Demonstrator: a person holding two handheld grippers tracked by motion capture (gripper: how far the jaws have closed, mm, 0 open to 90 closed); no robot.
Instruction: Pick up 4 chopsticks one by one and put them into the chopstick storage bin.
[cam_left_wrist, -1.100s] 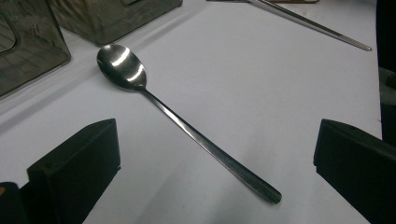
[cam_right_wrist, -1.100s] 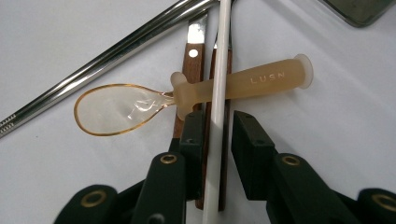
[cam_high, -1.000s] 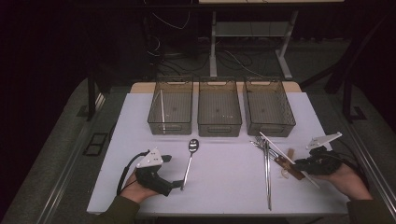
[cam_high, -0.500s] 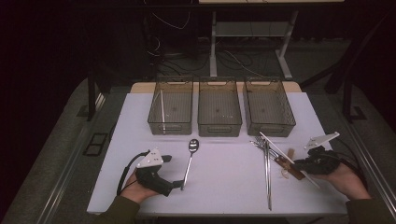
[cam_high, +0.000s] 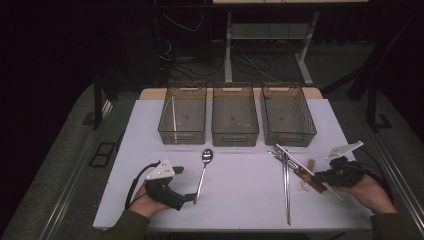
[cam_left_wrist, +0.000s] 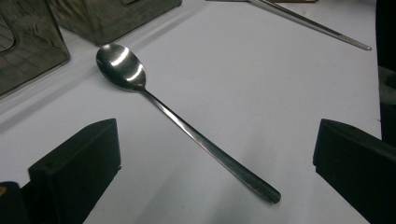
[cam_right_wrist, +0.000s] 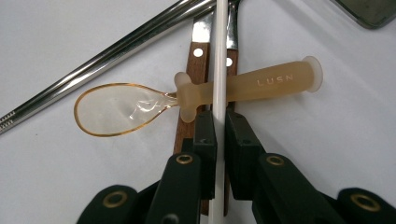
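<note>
Dark floor and cables surround a white table (cam_high: 235, 200), lit from above, with three wire baskets (cam_high: 235, 115) in a row along its far side; the left one holds a thin white stick, the other two look bare.

On the right, the right gripper (cam_right_wrist: 218, 126) has its jaws drawn in on a white chopstick (cam_right_wrist: 218, 51); they have just been closing, and the pads now press the stick from both sides; it runs straight up between them, crossing over a translucent silicone spoon (cam_right_wrist: 201, 95) and two wooden-handled utensils (cam_right_wrist: 198, 60) lying beneath; a pair of metal chopsticks (cam_right_wrist: 116, 51) slants past just to the left; this cluster sits near the table's right edge, with little bare surface around it.

On the left, the left gripper (cam_left_wrist: 215, 158) stands with jaws wide apart, pads touching nothing; a metal spoon (cam_left_wrist: 187, 126) lies flat between them, handle end nearest the jaws, bowl pointing toward the baskets; white table lies open on both sides of it, and the front edge is close behind the hand in the high view.
</note>
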